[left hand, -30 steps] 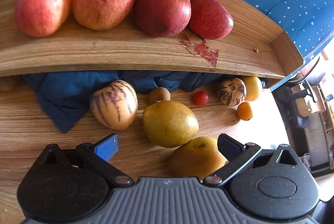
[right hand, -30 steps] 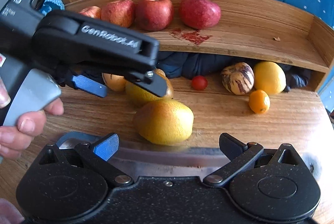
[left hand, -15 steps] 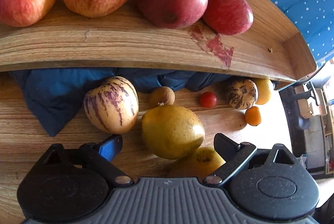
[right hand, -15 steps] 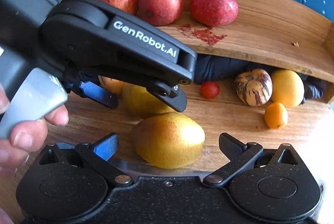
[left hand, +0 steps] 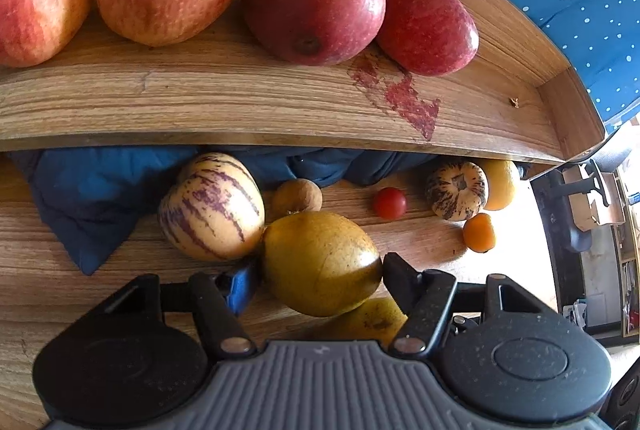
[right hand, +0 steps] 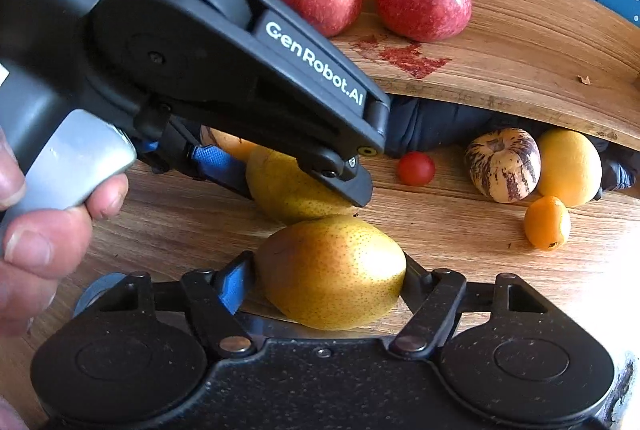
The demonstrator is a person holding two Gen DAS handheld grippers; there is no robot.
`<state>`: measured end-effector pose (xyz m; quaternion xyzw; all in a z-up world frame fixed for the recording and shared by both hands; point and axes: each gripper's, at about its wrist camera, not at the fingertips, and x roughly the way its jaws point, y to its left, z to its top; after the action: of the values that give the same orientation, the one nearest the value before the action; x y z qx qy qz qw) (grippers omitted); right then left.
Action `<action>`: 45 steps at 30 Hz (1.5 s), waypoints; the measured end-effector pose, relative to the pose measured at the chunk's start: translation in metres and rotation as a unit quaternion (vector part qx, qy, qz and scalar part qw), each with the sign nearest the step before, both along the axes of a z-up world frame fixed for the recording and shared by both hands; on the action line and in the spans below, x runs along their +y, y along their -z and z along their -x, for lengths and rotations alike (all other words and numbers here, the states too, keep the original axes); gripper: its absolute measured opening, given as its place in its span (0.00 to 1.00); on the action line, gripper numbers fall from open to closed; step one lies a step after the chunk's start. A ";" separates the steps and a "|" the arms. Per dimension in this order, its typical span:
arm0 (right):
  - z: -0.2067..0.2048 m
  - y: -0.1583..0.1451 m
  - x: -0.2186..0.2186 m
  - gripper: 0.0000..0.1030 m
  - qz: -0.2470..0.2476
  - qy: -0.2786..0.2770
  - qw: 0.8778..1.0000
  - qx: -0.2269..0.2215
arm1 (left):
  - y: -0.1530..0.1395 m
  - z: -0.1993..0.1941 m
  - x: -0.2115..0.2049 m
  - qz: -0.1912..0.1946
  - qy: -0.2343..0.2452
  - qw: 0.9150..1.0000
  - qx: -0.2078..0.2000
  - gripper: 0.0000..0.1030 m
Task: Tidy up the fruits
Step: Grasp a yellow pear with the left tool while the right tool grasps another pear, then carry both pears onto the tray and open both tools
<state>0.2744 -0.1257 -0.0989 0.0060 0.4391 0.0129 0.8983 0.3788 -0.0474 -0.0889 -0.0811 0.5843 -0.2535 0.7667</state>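
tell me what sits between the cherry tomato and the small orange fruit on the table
The right striped melon sits between the cherry tomato and the small orange fruit, slightly behind their line. Both wrist views show it.

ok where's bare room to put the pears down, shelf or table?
Shelf: bare wood along its front edge and right of the rightmost apple, past the red stain, up to the end wall. Table: open patch between the cherry tomato and small orange fruit. Crowded: around both pears and the striped melon.
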 end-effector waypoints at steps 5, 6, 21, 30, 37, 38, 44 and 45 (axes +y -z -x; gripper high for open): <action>0.003 -0.001 0.001 0.72 0.002 -0.001 1.000 -0.009 | 0.000 0.001 0.004 0.010 -0.007 1.000 -0.002 0.67; 0.002 -0.001 0.000 0.72 0.003 -0.001 1.000 -0.011 | 0.000 0.001 0.006 0.014 -0.010 1.000 -0.001 0.67; 0.048 -0.028 -0.001 0.72 -0.001 -0.012 0.998 -0.058 | -0.028 0.041 0.030 0.039 -0.030 0.998 -0.027 0.67; 0.098 -0.035 -0.003 0.72 -0.005 -0.004 0.998 -0.066 | -0.037 0.082 0.040 0.053 -0.038 0.997 -0.034 0.67; 0.150 -0.040 0.003 0.72 -0.005 0.004 0.998 -0.062 | -0.036 0.121 0.044 0.048 -0.033 0.998 -0.030 0.67; 0.158 -0.041 0.005 0.72 -0.004 0.004 0.998 -0.060 | -0.034 0.127 0.044 0.046 -0.033 0.998 -0.028 0.67; 0.195 -0.041 0.006 0.72 -0.002 0.009 0.999 -0.049 | -0.024 0.164 0.042 0.034 -0.025 0.999 -0.015 0.67; 0.199 -0.041 0.006 0.72 -0.002 0.010 0.999 -0.047 | -0.023 0.169 0.042 0.032 -0.023 0.999 -0.014 0.67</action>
<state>0.0757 -0.1196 -0.0581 0.0113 0.3966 0.0052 0.9179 0.2093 -0.0057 -0.0661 -0.1157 0.5630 -0.2555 0.7774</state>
